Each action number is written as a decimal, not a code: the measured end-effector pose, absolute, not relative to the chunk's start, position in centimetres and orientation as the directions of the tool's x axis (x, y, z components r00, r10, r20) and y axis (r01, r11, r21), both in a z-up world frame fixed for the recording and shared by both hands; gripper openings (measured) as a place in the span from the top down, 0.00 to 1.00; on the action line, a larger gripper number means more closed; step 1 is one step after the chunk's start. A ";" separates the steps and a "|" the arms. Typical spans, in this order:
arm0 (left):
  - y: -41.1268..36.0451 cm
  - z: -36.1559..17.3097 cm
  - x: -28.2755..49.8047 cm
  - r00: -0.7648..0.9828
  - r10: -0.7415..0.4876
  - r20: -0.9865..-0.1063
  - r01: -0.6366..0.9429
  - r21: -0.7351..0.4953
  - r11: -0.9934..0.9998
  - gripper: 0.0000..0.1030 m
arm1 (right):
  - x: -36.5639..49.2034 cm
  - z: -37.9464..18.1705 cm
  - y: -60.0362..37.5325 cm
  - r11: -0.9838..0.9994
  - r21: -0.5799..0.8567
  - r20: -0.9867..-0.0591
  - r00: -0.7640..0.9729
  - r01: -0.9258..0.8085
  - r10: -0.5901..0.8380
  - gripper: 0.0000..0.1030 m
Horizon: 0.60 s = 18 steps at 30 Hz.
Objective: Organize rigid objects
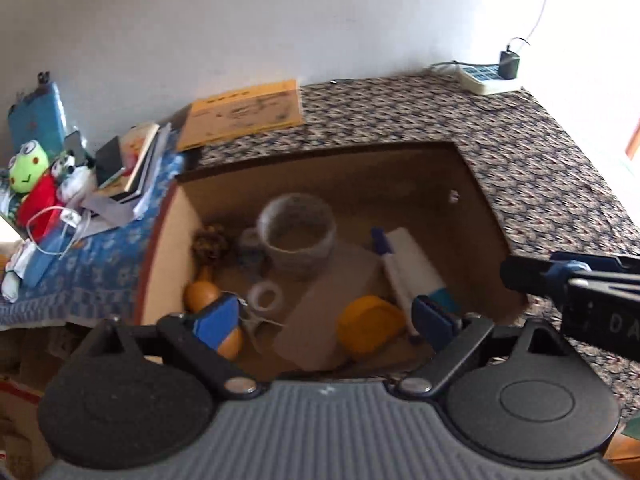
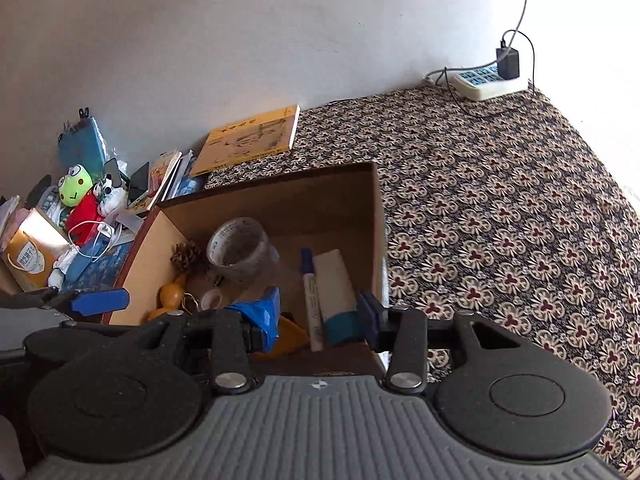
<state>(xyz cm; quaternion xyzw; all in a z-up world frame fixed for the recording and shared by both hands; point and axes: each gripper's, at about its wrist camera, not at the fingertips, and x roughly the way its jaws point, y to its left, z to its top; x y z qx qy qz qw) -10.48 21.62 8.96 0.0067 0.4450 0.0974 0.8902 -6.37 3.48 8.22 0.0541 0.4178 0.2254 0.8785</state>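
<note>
Your left tongs (image 1: 326, 318) hang released above the open cardboard box (image 1: 486, 216), their blue pads spread wide with nothing between them. Your right tongs (image 2: 320, 316) are released too, poised over the box's near right side, close to its right wall.

The box sits on the flower-patterned cloth of the desk (image 2: 500, 208), toward its left edge. Inside, at the back, stands the big roll of clear tape (image 2: 238, 250), with a pine cone (image 2: 186, 256) just to its left against the left wall. A small roll of white tape (image 1: 265, 297) lies nearer you, beside two orange gourd shapes (image 1: 200, 290) in the near left corner. Along the right side lie a blue-capped marker (image 2: 310, 296) and a white tube with a teal cap (image 2: 338, 292), side by side and touching. A yellow rounded lid (image 1: 368, 326) rests near the middle, partly on a grey card (image 1: 328, 308).

A yellow book (image 2: 250, 140) lies at the far edge by the wall; a power strip (image 2: 490, 80) sits in the far right corner.
</note>
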 end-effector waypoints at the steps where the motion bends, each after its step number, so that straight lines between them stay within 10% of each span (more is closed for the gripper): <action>1: 22.2 8.9 -10.5 0.587 0.186 -0.788 -0.173 0.102 0.980 0.10 | -6.4 8.1 4.0 0.896 0.273 -0.710 0.554 -0.351 0.434 0.74; 18: 25.7 7.0 -8.7 0.544 0.261 -0.797 -0.268 0.130 0.955 0.10 | -5.1 6.3 7.7 0.900 0.185 -0.729 0.559 -0.395 0.395 0.74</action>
